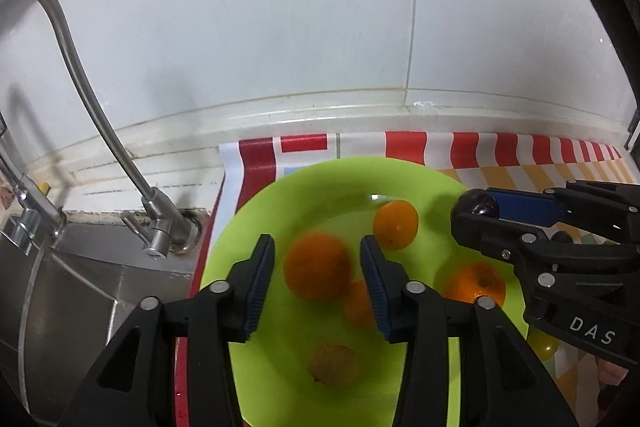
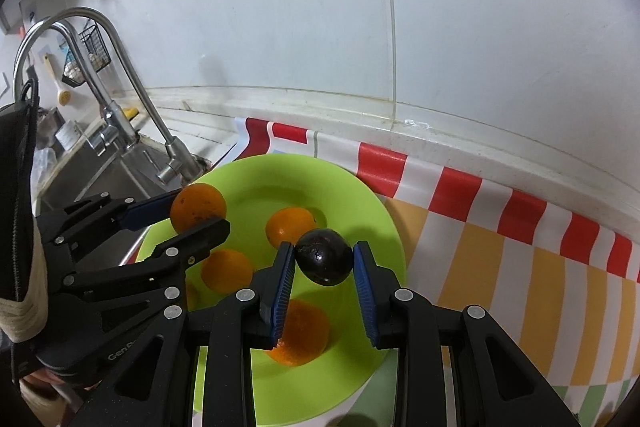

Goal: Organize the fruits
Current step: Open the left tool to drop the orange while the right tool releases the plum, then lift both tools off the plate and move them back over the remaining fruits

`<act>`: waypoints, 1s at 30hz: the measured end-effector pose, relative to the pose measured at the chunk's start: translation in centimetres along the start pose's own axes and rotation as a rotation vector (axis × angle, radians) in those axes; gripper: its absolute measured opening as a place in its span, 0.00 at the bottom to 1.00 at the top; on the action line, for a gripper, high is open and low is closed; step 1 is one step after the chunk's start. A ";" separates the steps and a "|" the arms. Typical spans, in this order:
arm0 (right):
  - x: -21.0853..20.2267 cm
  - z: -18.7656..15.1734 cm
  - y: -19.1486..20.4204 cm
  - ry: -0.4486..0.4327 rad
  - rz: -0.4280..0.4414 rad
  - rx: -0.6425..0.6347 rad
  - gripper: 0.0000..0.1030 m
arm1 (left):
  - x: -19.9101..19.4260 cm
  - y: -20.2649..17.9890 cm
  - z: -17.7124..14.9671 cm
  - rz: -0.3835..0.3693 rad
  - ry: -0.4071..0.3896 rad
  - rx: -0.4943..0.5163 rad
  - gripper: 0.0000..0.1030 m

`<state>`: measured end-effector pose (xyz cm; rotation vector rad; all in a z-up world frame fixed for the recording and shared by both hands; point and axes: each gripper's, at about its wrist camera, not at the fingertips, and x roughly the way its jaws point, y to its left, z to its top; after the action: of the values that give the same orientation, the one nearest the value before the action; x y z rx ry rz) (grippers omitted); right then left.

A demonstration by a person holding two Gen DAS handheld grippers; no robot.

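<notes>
Over smooth green plate (image 2: pixel 360 195): right tool (image 2: pixel 324 263) clamps glossy round plum (image 2: pixel 325 261).

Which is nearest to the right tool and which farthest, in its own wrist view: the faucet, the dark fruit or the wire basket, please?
1. dark fruit: clamped in the right tool, above the green plate.
2. faucet: to the left, just past the plate's edge, by the sink.
3. wire basket: far upper left, well beyond the faucet.
</notes>
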<state>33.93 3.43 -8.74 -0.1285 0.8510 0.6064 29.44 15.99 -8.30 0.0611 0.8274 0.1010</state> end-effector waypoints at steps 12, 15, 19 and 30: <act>-3.3 -0.5 -0.3 -0.058 -0.011 0.018 0.31 | -4.0 -0.6 0.1 0.025 -0.051 -0.018 0.47; -4.9 -0.8 -0.3 -0.082 -0.012 0.026 0.31 | -5.7 -0.7 0.0 0.027 -0.072 -0.040 0.47; -6.9 -1.3 -0.1 -0.111 -0.023 0.020 0.31 | -8.2 -1.1 -0.2 0.030 -0.114 -0.057 0.47; -13.4 -3.3 -0.9 -0.200 -0.065 0.035 0.36 | -13.7 -4.0 -0.8 -0.018 -0.194 -0.046 0.52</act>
<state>25.50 -4.44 -1.12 -0.0619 0.6607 0.5338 19.91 10.44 0.77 0.0203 0.6317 0.0956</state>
